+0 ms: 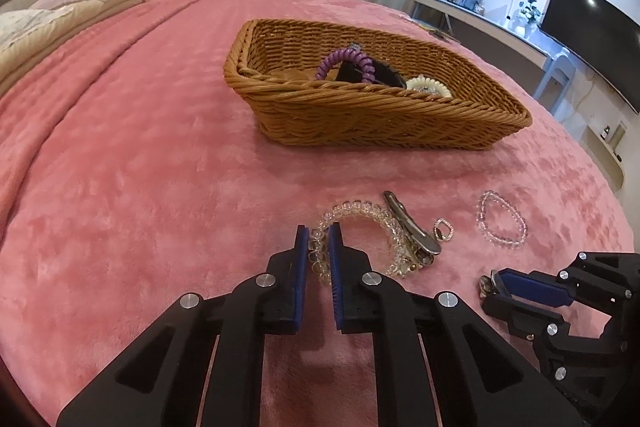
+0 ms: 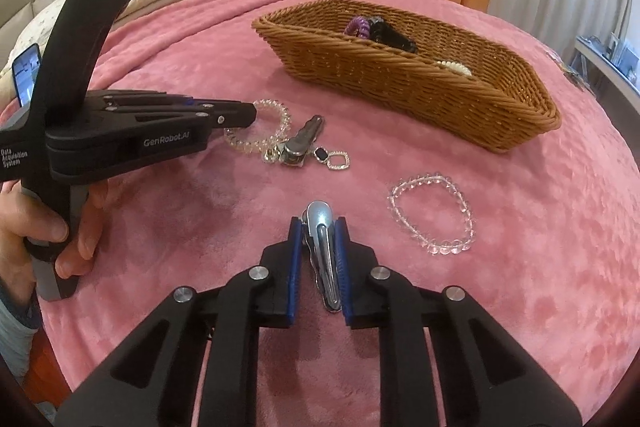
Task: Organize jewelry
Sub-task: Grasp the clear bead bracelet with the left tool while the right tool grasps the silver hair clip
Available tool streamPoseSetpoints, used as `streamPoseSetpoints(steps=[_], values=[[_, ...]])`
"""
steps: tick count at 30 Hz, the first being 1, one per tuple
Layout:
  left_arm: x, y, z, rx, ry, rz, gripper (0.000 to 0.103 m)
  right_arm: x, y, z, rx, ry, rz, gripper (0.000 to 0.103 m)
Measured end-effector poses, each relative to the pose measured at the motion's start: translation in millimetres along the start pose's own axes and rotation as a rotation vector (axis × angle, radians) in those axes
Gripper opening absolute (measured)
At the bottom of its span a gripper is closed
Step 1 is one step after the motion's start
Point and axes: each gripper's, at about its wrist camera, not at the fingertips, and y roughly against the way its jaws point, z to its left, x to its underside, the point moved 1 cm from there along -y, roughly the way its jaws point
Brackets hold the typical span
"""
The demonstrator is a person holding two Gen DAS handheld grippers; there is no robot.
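Two hand-held grippers work over a bed covered by a pink blanket [image 1: 140,167]. The left hand-held gripper [image 1: 319,247] has its blue pads pressed onto one clear spiral hair tie [image 1: 360,217], pinching the coil's near-left arc; the rest of the loop lies on the blanket, curving away to the right. The right hand-held gripper [image 2: 319,259] is closed on one silver hair clip [image 2: 322,251], whose long axis runs along the fingers, rounded end pointing away from the camera toward the basket.

On the blanket I count one more metal clip [image 2: 300,143], lying diagonally just beside the spiral tie, with two small square pendants [image 2: 332,157] at its near end, one dark and one rhinestone-framed. One clear beaded bracelet [image 2: 432,213] lies flat, well apart to the right.

One oblong wicker basket [image 1: 360,115] sits farther back, its long axis running left to right. Inside it are one purple spiral hair tie [image 1: 346,65], one black item [image 1: 372,75] I cannot identify, and one cream spiral tie [image 1: 428,85].

In the right wrist view the left device's body reads "GenRobot.AI" and "Data Acquisition System".
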Motion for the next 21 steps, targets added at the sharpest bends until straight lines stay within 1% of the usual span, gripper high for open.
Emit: streamPoseSetpoints(steps=[10,15,17,21], values=[[0,10,1,0.01,-0.001,-0.051,0.008,-2,11,-5,-0.029,-0.024,-0.057,0.014],[1,16,1,0.034,-0.003,-0.076,0.008,-3,18,-9,-0.036,-0.048,-0.091,0.014],[1,20,1,0.043,-0.003,-0.096,0.008,-3,23,-13,-0.042,-0.064,-0.109,0.014],[-1,36,0,0.078,-0.003,-0.17,0.008,-5,36,-20,-0.048,-0.097,-0.171,0.014]])
